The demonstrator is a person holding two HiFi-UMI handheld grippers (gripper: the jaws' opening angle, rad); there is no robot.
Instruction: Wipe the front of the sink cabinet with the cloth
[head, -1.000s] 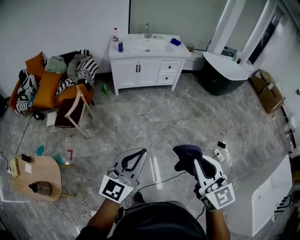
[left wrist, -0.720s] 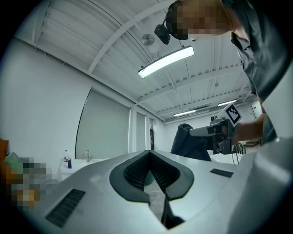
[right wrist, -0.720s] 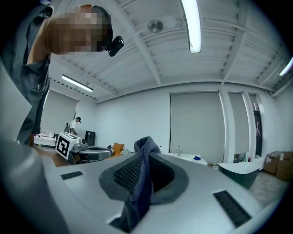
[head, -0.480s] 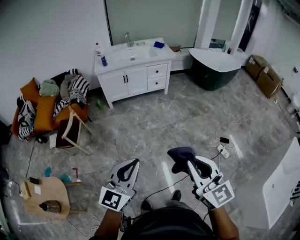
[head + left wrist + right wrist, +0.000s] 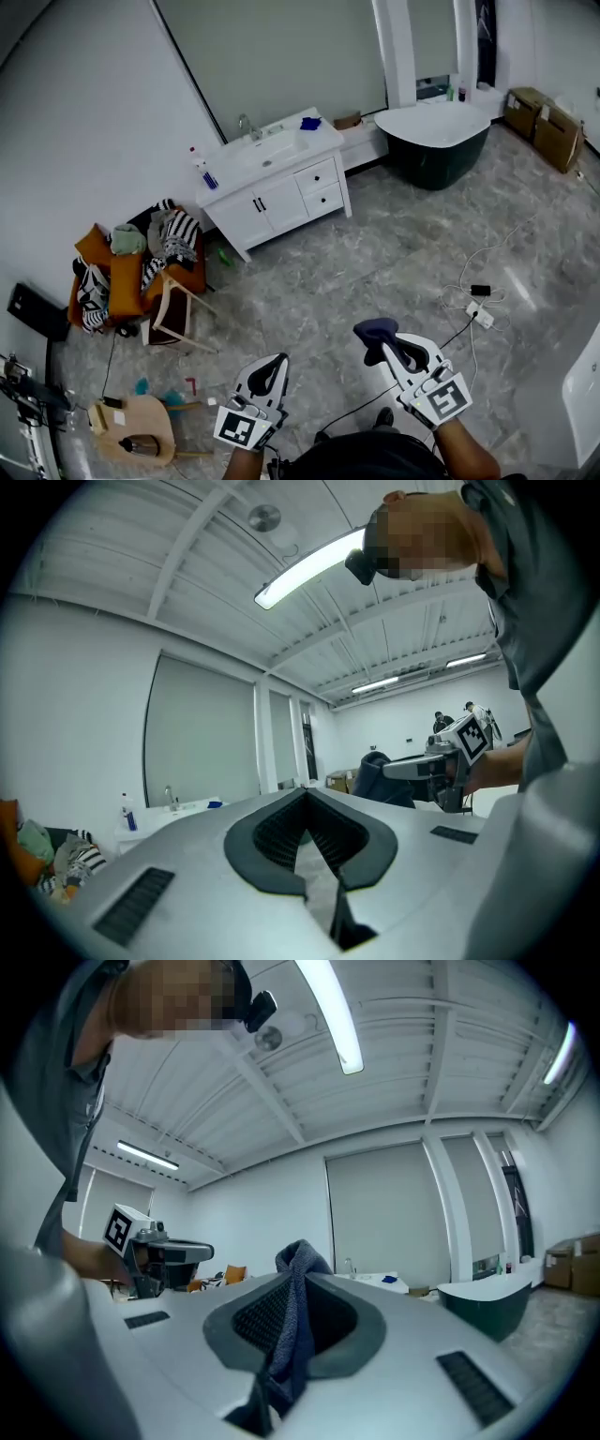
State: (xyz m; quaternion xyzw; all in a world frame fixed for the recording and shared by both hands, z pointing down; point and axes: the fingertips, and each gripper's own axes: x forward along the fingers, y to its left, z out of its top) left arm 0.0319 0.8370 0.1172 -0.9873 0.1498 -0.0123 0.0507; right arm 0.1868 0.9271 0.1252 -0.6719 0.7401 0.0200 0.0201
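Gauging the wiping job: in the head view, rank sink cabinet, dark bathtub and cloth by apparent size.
1. sink cabinet, largest.
2. dark bathtub, somewhat smaller.
3. cloth, smallest by far despite being nearest the camera, in the right tool.

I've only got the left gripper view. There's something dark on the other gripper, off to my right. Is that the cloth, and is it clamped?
Observer: Yes. The right gripper view shows the right gripper shut on the dark blue woven cloth, which sticks up between its jaws.
Operator: I see only the sink top. What's the front like?
Observer: The head view shows the white sink cabinet with two doors on the left of its front and drawers on the right.
Operator: Anything near my feet?
Observer: A white power strip lies on the grey marble floor, right of the right gripper.
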